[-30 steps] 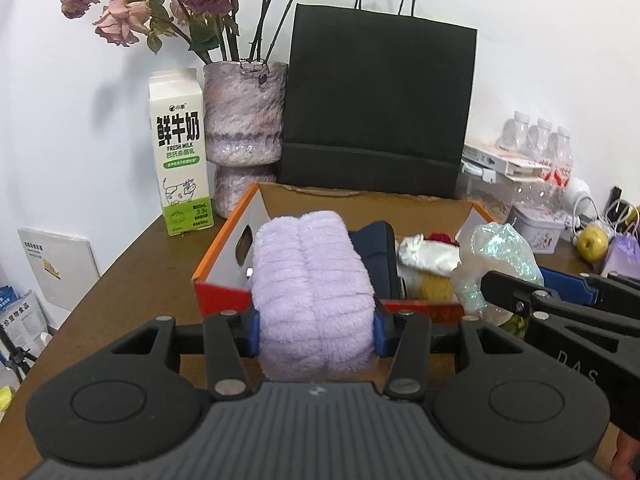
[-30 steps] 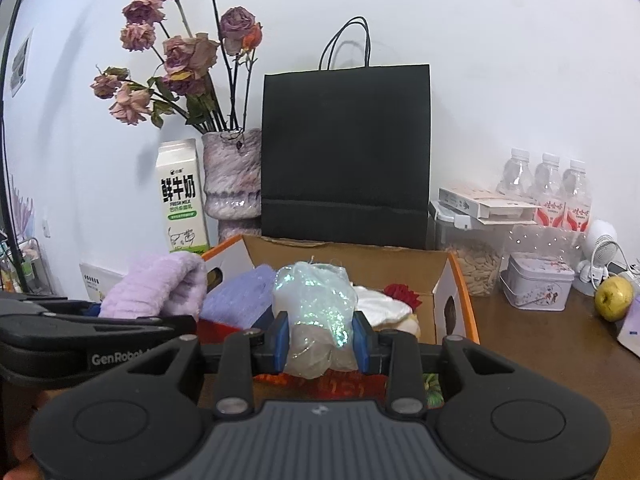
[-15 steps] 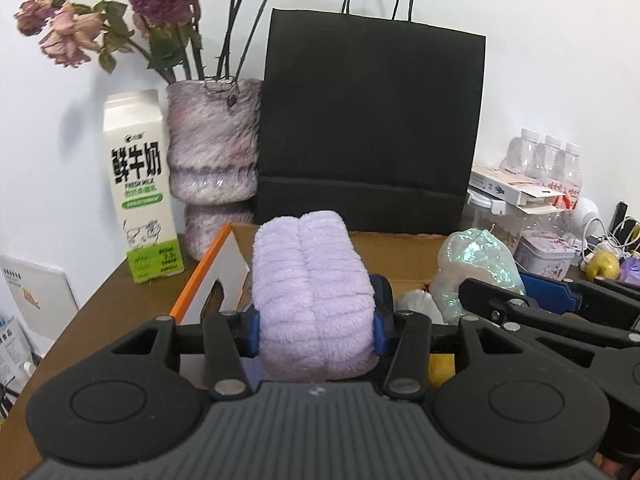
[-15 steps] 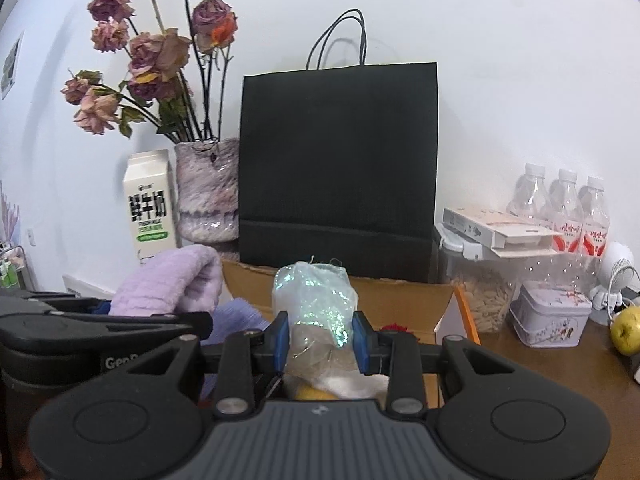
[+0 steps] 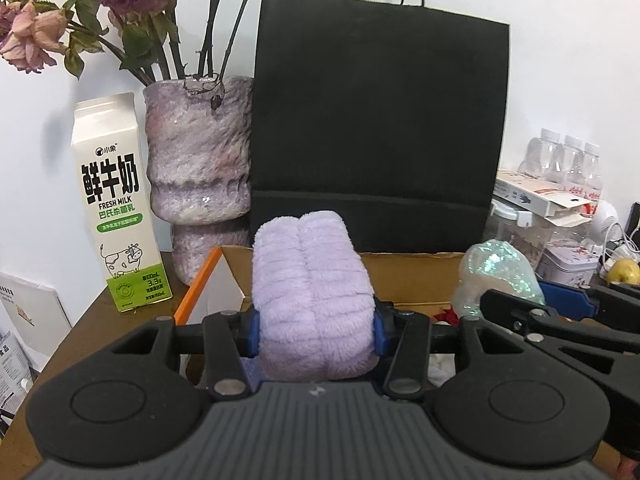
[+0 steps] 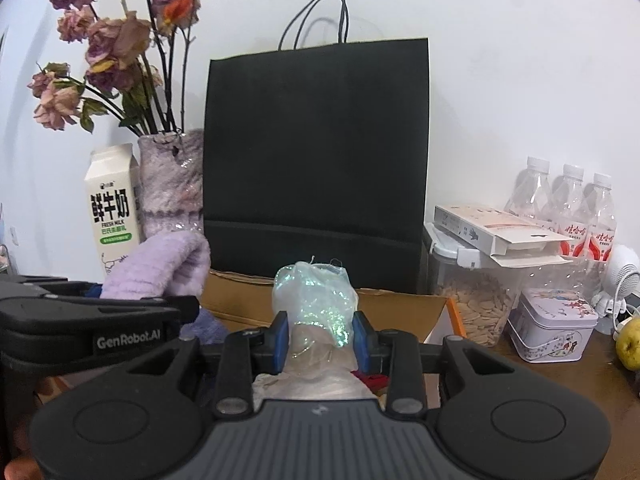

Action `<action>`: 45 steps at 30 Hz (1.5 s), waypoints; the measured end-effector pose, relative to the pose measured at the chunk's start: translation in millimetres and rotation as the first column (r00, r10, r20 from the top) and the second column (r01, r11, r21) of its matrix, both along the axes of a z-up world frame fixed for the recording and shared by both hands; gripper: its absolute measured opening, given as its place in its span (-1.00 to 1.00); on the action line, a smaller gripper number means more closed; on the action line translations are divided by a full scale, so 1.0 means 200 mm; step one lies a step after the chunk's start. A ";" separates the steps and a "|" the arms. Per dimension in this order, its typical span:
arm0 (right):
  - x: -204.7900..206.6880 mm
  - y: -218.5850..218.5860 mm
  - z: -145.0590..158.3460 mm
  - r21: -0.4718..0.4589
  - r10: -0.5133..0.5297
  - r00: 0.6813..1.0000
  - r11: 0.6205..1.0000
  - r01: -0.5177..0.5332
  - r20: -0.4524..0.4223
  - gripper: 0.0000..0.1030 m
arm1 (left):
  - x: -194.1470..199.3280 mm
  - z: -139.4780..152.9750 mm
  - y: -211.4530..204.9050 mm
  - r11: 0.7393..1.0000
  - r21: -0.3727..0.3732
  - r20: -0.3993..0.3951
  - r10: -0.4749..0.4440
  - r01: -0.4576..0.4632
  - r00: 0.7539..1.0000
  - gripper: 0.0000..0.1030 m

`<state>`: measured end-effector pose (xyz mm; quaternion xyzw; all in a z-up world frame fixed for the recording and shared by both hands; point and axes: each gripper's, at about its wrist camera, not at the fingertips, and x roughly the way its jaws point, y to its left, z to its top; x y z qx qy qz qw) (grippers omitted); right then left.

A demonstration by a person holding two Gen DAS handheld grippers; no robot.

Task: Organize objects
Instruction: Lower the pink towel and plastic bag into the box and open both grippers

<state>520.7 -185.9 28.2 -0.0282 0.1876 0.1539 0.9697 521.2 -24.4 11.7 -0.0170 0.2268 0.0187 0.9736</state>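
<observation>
Here the left tool [image 5: 316,330] is gripping a purple towel [image 5: 312,296] above the cardboard box [image 5: 412,276], while the right tool [image 6: 318,336] is clamping a shiny bag [image 6: 314,300].

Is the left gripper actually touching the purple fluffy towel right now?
Touching. The left wrist view shows the left gripper with both blue pads pressed into the sides of the purple fluffy towel, which bulges above them.
</observation>
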 end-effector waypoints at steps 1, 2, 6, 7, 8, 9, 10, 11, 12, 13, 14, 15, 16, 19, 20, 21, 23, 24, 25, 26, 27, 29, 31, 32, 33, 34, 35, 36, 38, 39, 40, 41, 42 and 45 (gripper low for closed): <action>0.01 0.00 0.00 -0.002 -0.002 1.000 1.000 0.002 -0.003 -0.36 | 0.01 0.00 0.00 1.000 -0.001 -0.002 0.001 -0.001 1.000 -0.01; 0.02 0.00 -0.01 -0.003 -0.003 1.000 1.000 0.003 -0.006 -0.35 | 0.02 -0.01 0.01 1.000 -0.003 -0.005 0.002 -0.002 1.000 0.01; 0.06 0.00 -0.03 -0.012 -0.008 1.000 1.000 0.007 -0.029 -0.20 | 0.05 -0.02 0.04 1.000 -0.008 -0.021 0.012 -0.012 1.000 0.08; 0.06 -0.01 -0.04 -0.011 -0.010 0.999 1.000 0.010 -0.034 -0.18 | 0.06 -0.02 0.04 1.000 -0.011 -0.022 0.013 -0.013 1.000 0.17; 0.07 -0.01 -0.04 -0.012 -0.015 0.999 1.000 0.014 -0.039 -0.15 | 0.06 -0.02 0.05 1.000 -0.013 -0.021 0.017 -0.017 1.000 0.31; 0.07 -0.02 -0.04 -0.015 -0.019 0.999 1.000 0.018 -0.042 -0.03 | 0.06 -0.02 0.06 1.000 -0.014 -0.015 0.022 -0.023 1.000 0.41; 0.07 -0.02 -0.05 -0.018 -0.022 0.999 1.000 0.021 -0.044 0.17 | 0.05 -0.02 0.06 1.000 -0.012 -0.009 0.029 -0.029 1.000 0.59; 0.07 -0.02 -0.05 -0.018 -0.026 0.999 1.000 0.025 -0.038 0.29 | 0.05 -0.02 0.06 0.999 -0.008 -0.004 0.034 -0.034 0.999 0.74; 0.07 -0.02 -0.05 -0.019 -0.025 0.999 1.000 0.024 -0.040 0.53 | 0.05 -0.01 0.07 0.999 -0.005 0.003 0.042 -0.042 0.999 0.82; 0.07 -0.02 -0.05 -0.019 -0.024 0.999 1.000 0.023 -0.042 0.74 | 0.05 -0.01 0.07 0.999 -0.001 0.008 0.052 -0.052 0.999 1.00; 0.07 -0.02 -0.06 -0.020 -0.024 0.999 1.000 0.023 -0.043 0.81 | 0.04 -0.01 0.07 0.998 0.002 0.016 0.066 -0.066 0.998 1.00; 0.07 -0.02 -0.06 -0.020 -0.026 0.999 0.999 0.025 -0.042 0.88 | 0.04 -0.01 0.08 0.997 0.003 0.018 0.074 -0.074 0.997 1.00; 0.08 -0.02 -0.06 -0.020 -0.027 0.999 0.999 0.027 -0.043 0.95 | 0.05 -0.01 0.08 0.997 -0.002 0.014 0.074 -0.074 0.997 1.00; 0.08 -0.02 -0.06 -0.017 -0.033 0.998 0.999 0.032 -0.047 1.00 | 0.06 -0.01 0.10 0.997 -0.014 0.002 0.080 -0.080 0.997 1.00; 0.08 -0.02 -0.06 -0.018 -0.034 0.998 0.999 0.034 -0.049 1.00 | 0.05 -0.01 0.10 0.997 -0.015 0.002 0.080 -0.080 0.997 1.00; 0.08 -0.02 -0.06 -0.019 -0.036 0.998 0.999 0.035 -0.050 1.00 | 0.05 -0.01 0.10 0.997 -0.015 0.002 0.081 -0.081 0.997 1.00; 0.07 -0.03 -0.06 -0.017 -0.039 0.998 0.999 0.038 -0.051 1.00 | 0.04 -0.01 0.09 0.997 -0.013 0.007 0.080 -0.080 0.997 1.00; 0.07 -0.03 -0.06 -0.017 -0.039 0.998 0.999 0.038 -0.051 1.00 | 0.03 -0.01 0.09 0.997 -0.012 0.011 0.076 -0.076 0.997 1.00; 0.07 -0.03 -0.06 -0.016 -0.039 0.998 0.999 0.039 -0.050 1.00 | 0.03 0.00 0.09 0.997 -0.012 0.015 0.073 -0.073 0.997 1.00; 0.07 -0.03 -0.06 -0.015 -0.041 0.998 0.999 0.040 -0.050 1.00 | 0.02 0.00 0.08 0.997 -0.010 0.018 0.070 -0.070 0.997 1.00; 0.06 -0.03 -0.06 -0.012 -0.042 0.998 0.999 0.041 -0.049 1.00 | 0.01 0.00 0.08 0.998 -0.009 0.021 0.066 -0.065 0.998 1.00; 0.05 -0.04 -0.05 -0.008 -0.042 0.998 0.999 0.042 -0.048 1.00 | -0.01 0.01 0.08 0.998 -0.004 0.027 0.060 -0.060 0.998 1.00; 0.04 -0.04 -0.04 -0.005 -0.040 0.998 0.999 0.040 -0.047 1.00 | -0.04 0.02 0.08 0.998 0.000 0.031 0.060 -0.061 0.998 1.00; 0.02 -0.05 -0.04 -0.005 -0.040 0.998 0.999 0.040 -0.047 1.00 | -0.05 0.02 0.08 0.998 0.000 0.031 0.060 -0.060 0.998 1.00; 0.01 -0.05 -0.04 -0.005 -0.039 0.998 0.999 0.039 -0.046 1.00 | -0.07 0.03 0.09 0.998 0.002 0.030 0.059 -0.059 0.998 1.00; -0.01 -0.05 -0.03 -0.005 -0.038 0.998 0.999 0.038 -0.045 1.00 | -0.09 0.03 0.09 0.998 0.004 0.029 0.058 -0.058 0.998 1.00; -0.02 -0.06 -0.03 -0.003 -0.035 0.998 0.999 0.035 -0.045 1.00 | -0.12 0.03 0.09 0.998 0.004 0.030 0.058 -0.058 0.998 1.00; -0.05 -0.06 -0.03 -0.001 -0.032 0.998 0.999 0.032 -0.045 1.00 | -0.14 0.03 0.10 0.998 0.005 0.029 0.057 -0.058 0.998 1.00; -0.09 -0.07 -0.02 0.001 -0.028 0.999 1.000 0.028 -0.044 1.00 | -0.19 0.04 0.10 0.999 0.009 0.028 0.053 -0.054 0.998 1.00; -0.12 -0.07 -0.01 0.002 -0.027 0.999 1.000 0.028 -0.044 1.00 | -0.22 0.04 0.10 0.999 0.009 0.028 0.053 -0.053 0.998 1.00; -0.14 -0.07 -0.01 0.004 -0.027 0.999 1.000 0.027 -0.045 1.00 | -0.25 0.05 0.11 0.999 0.009 0.026 0.053 -0.054 0.998 1.00; -0.16 -0.08 -0.01 0.006 -0.025 0.999 1.000 0.025 -0.046 1.00 | -0.28 0.05 0.11 0.998 0.011 0.023 0.054 -0.054 0.998 1.00; -0.19 -0.08 0.00 0.007 -0.024 0.999 1.000 0.024 -0.048 1.00 | -0.31 0.05 0.12 0.998 0.015 0.021 0.053 -0.054 0.998 1.00; -0.27 -0.10 0.01 0.013 -0.024 0.998 1.000 0.025 -0.056 1.00 | -0.41 0.06 0.13 0.998 0.024 0.012 0.054 -0.055 0.998 1.00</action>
